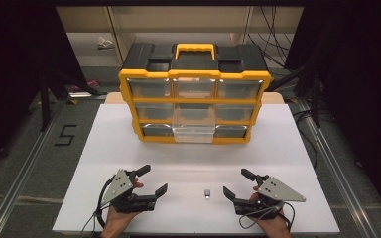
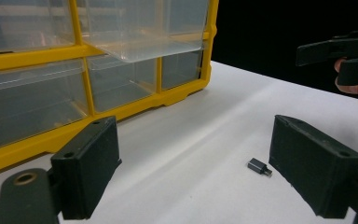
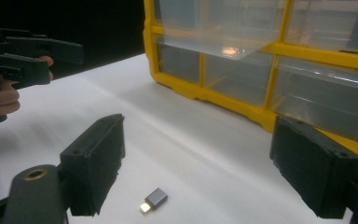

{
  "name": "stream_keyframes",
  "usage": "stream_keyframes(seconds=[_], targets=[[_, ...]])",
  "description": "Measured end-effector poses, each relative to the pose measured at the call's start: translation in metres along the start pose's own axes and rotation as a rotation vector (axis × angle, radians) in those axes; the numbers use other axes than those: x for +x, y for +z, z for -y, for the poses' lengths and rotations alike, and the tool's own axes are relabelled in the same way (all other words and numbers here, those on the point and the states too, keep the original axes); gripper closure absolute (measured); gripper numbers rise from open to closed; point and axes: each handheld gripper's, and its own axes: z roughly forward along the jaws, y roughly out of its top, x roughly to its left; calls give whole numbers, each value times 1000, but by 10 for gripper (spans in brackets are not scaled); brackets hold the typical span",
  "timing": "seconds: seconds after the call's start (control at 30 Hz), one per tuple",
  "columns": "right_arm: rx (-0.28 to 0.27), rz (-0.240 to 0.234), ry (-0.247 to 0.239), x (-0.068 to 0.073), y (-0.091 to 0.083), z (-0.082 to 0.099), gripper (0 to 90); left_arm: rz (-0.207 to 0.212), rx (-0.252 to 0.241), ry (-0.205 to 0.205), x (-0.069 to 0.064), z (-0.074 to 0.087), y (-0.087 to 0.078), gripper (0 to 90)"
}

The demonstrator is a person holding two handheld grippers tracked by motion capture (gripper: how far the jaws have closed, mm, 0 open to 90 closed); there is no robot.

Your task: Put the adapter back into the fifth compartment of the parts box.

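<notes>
The little grey adapter [image 1: 207, 193] lies on the white bench [image 1: 129, 148], between the left gripper [image 1: 155, 181] and the right gripper [image 1: 235, 182]. Nobody has picked it up yet. Both sets of fingers are spread wide and hold nothing. The yellow drawer box [image 1: 194, 101] stands farther back, its bottom middle drawer [image 1: 193, 134] pulled out. I think the adapter goes in there. Nothing blocks the way.

Small grey adapter [image 1: 207, 193] — lying flat on the white table [image 1: 129, 148].
</notes>
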Motion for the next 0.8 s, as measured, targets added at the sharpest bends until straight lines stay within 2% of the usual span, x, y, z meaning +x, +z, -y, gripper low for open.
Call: stream_keyframes(seconds=[0.33, 0.43, 0.53, 0.8], targets=[[17, 0, -24, 2, 3, -1, 194, 0, 0, 2, 0, 0, 0, 158], [63, 19, -42, 2, 7, -1, 220, -1, 0, 2, 0, 0, 0, 158], [134, 30, -45, 2, 14, 1, 215, 0, 0, 5, 0, 0, 0, 158], [203, 20, -49, 4, 23, 2, 215, 10, 3, 13, -2, 0, 0, 157]])
